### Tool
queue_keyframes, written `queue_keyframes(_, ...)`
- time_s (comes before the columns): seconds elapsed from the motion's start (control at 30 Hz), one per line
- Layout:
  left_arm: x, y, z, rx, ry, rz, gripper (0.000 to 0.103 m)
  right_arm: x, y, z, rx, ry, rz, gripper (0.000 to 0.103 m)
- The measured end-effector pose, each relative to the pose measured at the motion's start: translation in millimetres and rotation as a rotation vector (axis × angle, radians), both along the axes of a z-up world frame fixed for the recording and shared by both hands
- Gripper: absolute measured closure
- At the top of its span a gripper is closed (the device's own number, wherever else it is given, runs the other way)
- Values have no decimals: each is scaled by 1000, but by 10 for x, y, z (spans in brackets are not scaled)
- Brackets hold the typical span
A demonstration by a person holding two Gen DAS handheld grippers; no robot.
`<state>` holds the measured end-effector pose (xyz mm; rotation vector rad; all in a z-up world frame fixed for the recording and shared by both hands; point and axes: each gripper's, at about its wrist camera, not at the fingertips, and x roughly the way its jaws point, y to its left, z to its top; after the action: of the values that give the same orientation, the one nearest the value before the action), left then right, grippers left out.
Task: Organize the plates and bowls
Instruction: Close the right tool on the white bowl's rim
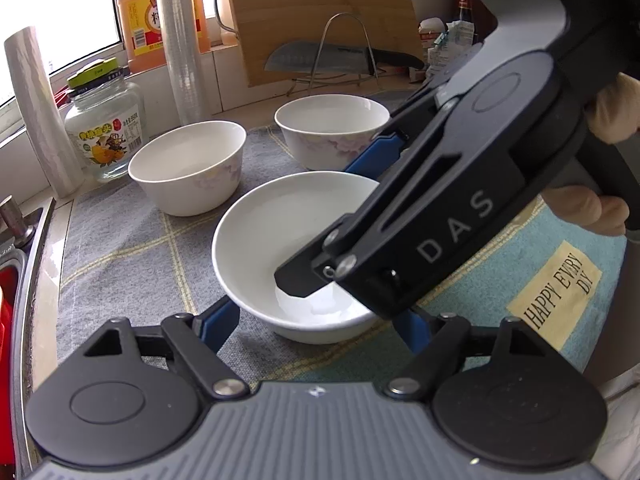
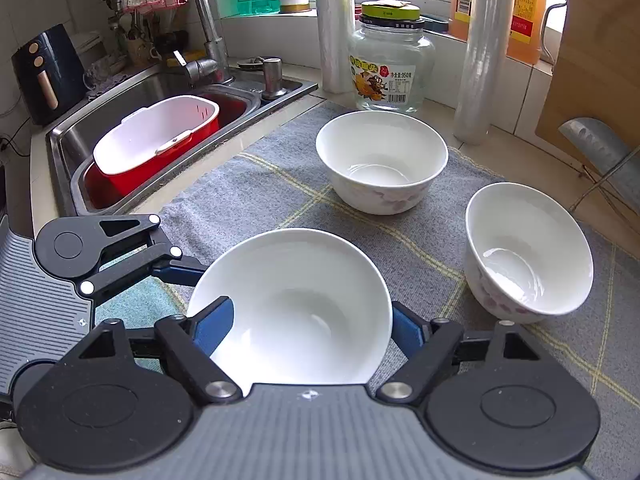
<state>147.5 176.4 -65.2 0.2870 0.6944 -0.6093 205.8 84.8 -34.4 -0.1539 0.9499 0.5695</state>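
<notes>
While both grippers sit at one bowl, we log the bench as follows.

Task item: plain white bowl, upright on the grey checked cloth, at its near edge where it meets a teal mat lettered "HAPPY EVRY DY".
Other bowls: two floral bowls, also upright on the cloth. In the left wrist view one stands far left of the plain bowl and one far right. All three are apart and empty.
Left gripper: its blue fingers flank the near part of the plain bowl. The left finger is at the outer wall; the right one is half hidden behind the other tool. We cannot tell whether the pads press.
Right gripper: astride the bowl's rim. One finger hangs in the hollow clear of the wall, the other just outside the rim. Jaws apart, nothing clamped.
Hand: wrapped on the right gripper's handle, right edge of the left wrist view.
Far side: glass jar with a green lid, just beyond the cloth, between two rolls of clear film.
Left of cloth: steel sink holding a red and white basin.
Far right: wooden board leaning on the wall, a knife on a wire rack before it.
</notes>
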Motion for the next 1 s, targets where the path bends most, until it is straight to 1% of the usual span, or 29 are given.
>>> queue_keyframes(0.23,-23,-18,28,39,-17,-12,20,19,-25,9,13,12,0,21)
queue_keyframes(0.7,-28,-51,101,62,-9,-34,20,-23,-49,46,14,18,5,22)
queue_keyframes(1.0,-70,-245,253,78,-19,-92,20,-164,-265,176,25,-7,-50,22)
